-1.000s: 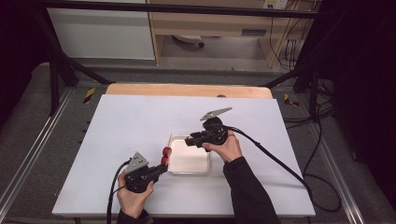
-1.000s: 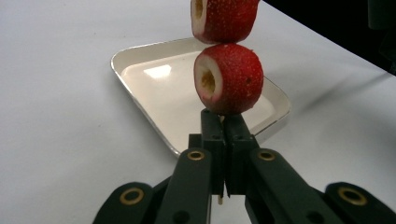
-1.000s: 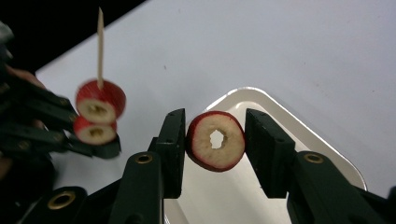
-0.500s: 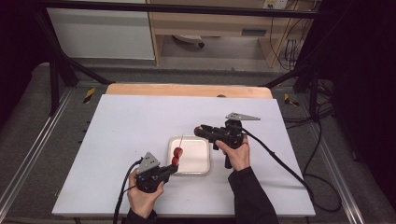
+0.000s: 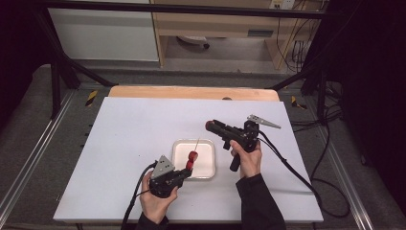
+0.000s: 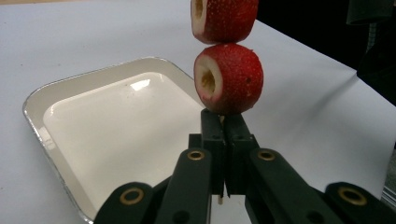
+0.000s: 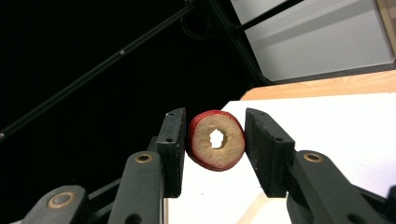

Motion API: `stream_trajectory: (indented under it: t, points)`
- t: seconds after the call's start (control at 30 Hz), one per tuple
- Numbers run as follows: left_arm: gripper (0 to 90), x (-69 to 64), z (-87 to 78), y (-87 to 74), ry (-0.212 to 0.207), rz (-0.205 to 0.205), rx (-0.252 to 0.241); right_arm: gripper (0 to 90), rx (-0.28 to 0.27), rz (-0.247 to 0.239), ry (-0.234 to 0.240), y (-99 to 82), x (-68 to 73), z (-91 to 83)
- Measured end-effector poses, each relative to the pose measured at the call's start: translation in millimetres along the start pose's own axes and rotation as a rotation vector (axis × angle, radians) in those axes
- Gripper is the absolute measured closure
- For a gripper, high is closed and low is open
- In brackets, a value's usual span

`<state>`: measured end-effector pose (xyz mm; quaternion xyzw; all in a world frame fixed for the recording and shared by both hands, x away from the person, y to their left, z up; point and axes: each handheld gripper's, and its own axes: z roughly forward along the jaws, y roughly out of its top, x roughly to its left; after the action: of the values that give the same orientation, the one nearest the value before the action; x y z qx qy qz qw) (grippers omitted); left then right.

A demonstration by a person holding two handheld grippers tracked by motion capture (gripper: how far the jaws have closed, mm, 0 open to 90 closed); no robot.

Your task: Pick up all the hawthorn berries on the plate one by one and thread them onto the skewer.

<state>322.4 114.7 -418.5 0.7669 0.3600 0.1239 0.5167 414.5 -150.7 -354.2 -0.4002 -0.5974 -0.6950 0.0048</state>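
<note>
Threading fruit onto a skewer: this is the work we have in hand, told near to far.
Left gripper (image 5: 184, 173): near us, left of centre, jaws pinched tight on the foot of the skewer (image 5: 196, 145), which rises over the near edge of the tray (image 5: 207, 173).
Threaded pieces: two cored strawberry pieces (image 6: 228, 78) sit on the stick just above our left jaws, one over the other.
Tray: white, shallow, bare inside, at mid-table.
Right gripper (image 5: 209, 125): farther and to the right, held above the table, jaws narrowed on a cored strawberry slice (image 7: 216, 139), its hole facing the right gripper view's camera.
Risk, misalignment: we judge the hole could miss the skewer tip, so the slice tears or slips from the pads.
Risk, skewer: pushing down off-axis could bend the thin stick or make it pivot in our left grip, spilling the threaded pieces.
Change: against the earlier frame, our left gripper has come in from the tray's left toward its near edge, and our right has drawn off from the tray's far edge to its right.
</note>
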Motion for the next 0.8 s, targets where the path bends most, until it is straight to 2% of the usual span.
stream_trajectory:
  t: [0.43,0.8]
  points:
    - [88.7,-11.5,12.1,10.6,-0.006,0.007,-0.031,60.1,-0.126,0.085,0.045,3.9,4.6,-1.6]
    - [88.7,-18.7,19.8,25.0,-0.001,0.032,-0.046,60.1,-0.159,0.162,0.078,8.0,7.8,-5.7]
